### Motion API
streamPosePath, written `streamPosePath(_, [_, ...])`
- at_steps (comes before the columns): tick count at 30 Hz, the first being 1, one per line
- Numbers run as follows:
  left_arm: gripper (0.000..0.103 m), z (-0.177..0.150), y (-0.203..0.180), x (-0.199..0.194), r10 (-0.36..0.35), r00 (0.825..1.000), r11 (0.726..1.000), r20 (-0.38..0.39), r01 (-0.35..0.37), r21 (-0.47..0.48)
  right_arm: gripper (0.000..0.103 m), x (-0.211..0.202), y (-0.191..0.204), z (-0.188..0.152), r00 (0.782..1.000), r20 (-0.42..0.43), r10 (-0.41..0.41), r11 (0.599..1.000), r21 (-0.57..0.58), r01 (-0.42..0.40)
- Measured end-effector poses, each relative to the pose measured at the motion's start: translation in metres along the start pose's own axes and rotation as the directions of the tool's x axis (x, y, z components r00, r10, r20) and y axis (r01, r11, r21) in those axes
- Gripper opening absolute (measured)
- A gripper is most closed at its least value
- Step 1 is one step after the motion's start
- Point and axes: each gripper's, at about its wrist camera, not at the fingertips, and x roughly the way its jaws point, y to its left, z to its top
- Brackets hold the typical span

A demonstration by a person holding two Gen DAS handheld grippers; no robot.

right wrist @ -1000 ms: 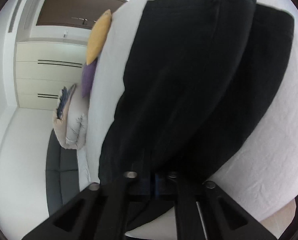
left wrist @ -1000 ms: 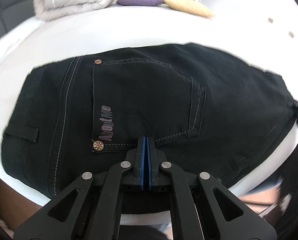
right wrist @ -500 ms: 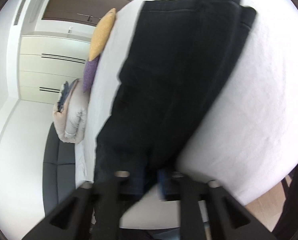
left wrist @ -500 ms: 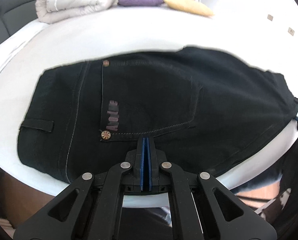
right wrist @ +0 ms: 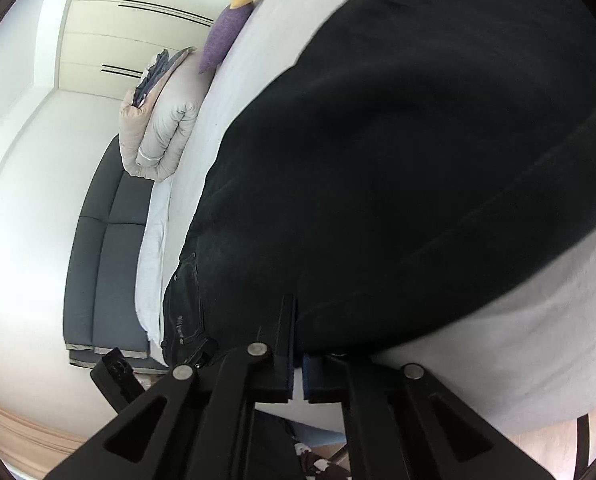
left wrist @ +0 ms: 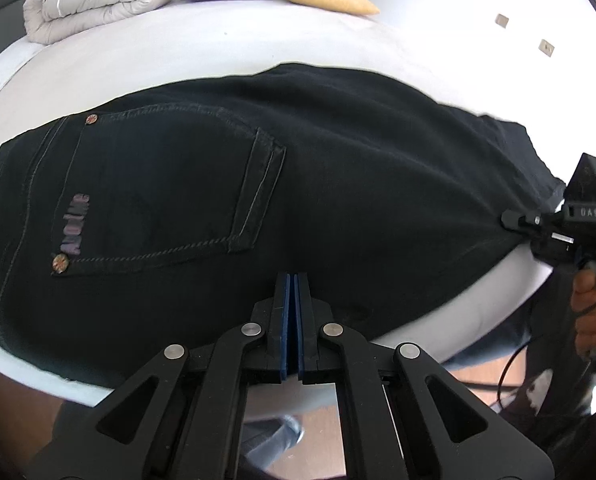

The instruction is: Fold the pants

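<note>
Pants (left wrist: 282, 208) lie spread on the white bed (left wrist: 218, 48), back pocket (left wrist: 170, 188) up, stretching ahead of both sets of jaws. Left gripper (left wrist: 294, 280) is clenched flat, blue pads together at the near hem (whether cloth is pinched, I cannot tell). Right gripper (right wrist: 296, 312) grasps the pants' edge, fabric bunched over its tips.

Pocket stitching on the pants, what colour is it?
Light grey on the black pants, clearest around the back pocket in the left wrist view.

Pants (right wrist: 417, 160) hiding right fingers' (right wrist: 288, 320) tips
</note>
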Motion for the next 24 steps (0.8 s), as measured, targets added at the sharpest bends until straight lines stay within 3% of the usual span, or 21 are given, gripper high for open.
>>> streamPosePath(7, [0.002, -0.001, -0.005, -0.006, 0.032, 0.999, 0.999, -0.009, -0.032, 0.018, 0.000, -0.002, 0.005, -0.008, 1.000, 0.003, -0.007, 0.999, -0.043, 0.007])
streamPosePath(10, [0.002, 0.013, -0.016, -0.016, 0.007, 0.999, 0.999, 0.043, -0.008, 0.032, 0.001, -0.008, 0.005, -0.005, 1.000, -0.004, 0.012, 0.999, -0.041, -0.013])
streamPosePath(12, [0.002, 0.020, -0.025, -0.030, -0.031, 0.996, 0.999, 0.086, 0.028, 0.032, 0.020, -0.023, -0.004, 0.002, 0.999, 0.011, 0.035, 0.999, 0.001, -0.035])
streamPosePath(14, [0.002, 0.038, -0.036, -0.031, -0.070, 0.990, 0.997, 0.119, 0.066, 0.039, 0.039, -0.047, -0.017, 0.015, 0.995, 0.088, 0.048, 0.997, 0.054, -0.053])
streamPosePath(16, [0.002, 0.055, -0.045, -0.022, -0.090, 0.988, 0.995, 0.125, 0.084, 0.055, 0.044, -0.080, -0.035, 0.034, 0.980, 0.198, 0.029, 0.992, 0.115, -0.052])
streamPosePath(19, [0.002, 0.070, -0.058, 0.009, -0.082, 0.994, 0.994, 0.074, 0.077, 0.073, 0.044, -0.123, -0.071, 0.058, 0.944, 0.331, 0.013, 0.971, 0.223, -0.091])
streamPosePath(20, [0.002, 0.068, -0.060, 0.022, -0.066, 0.997, 0.996, 0.034, 0.064, 0.068, 0.036, -0.138, -0.086, 0.065, 0.930, 0.368, -0.010, 0.960, 0.263, -0.094])
streamPosePath(21, [0.002, 0.065, -0.061, 0.036, -0.052, 0.999, 0.997, -0.016, 0.053, 0.064, 0.020, -0.148, -0.095, 0.067, 0.921, 0.388, -0.033, 0.952, 0.292, -0.088])
streamPosePath(24, [0.001, 0.057, -0.053, 0.043, -0.077, 0.997, 0.996, 0.006, 0.076, 0.040, 0.002, -0.182, -0.128, 0.063, 0.891, 0.448, -0.076, 0.928, 0.358, -0.101])
